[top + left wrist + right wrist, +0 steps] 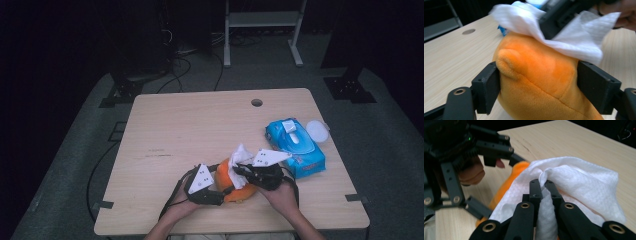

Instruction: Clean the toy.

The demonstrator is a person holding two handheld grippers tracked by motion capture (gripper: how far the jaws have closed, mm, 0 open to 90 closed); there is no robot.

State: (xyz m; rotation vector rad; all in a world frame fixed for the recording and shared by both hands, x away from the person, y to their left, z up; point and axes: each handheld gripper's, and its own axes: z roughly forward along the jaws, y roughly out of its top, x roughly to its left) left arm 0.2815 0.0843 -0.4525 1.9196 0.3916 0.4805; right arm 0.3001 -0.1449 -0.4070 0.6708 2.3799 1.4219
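A dark room with black stands and cables on a grey floor is surrounding a light wooden worktop (200, 125), which is carrying only a few things. Near the front edge, an orange plush toy (235, 187) is sitting between the person's two hands.

The left gripper (216, 196) is holding the toy steady: in the left gripper view its two fingers (486, 87) are pressing on both sides of the orange plush toy (541, 82), so it is gripping the soft body. The right gripper (242, 172) is coming from the other side. Its fingers (535, 190) are closed tightly on a fold of a white wet wipe (579, 182), and the wipe is lying over the top of the toy, touching the orange fabric.

Behind the right hand, a blue pack of wet wipes (295, 145) is resting on the worktop, and its white round lid (317, 131) is standing open toward the far right.

The work is looking to be in its middle part. The wipe is already out of the pack and already on the toy, so the cleaning itself is going on. How much of the toy's surface is already wiped, the pictures are not telling. Probably the lower sides are remaining, and afterwards the wipe and the open pack are waiting to be dealt with.
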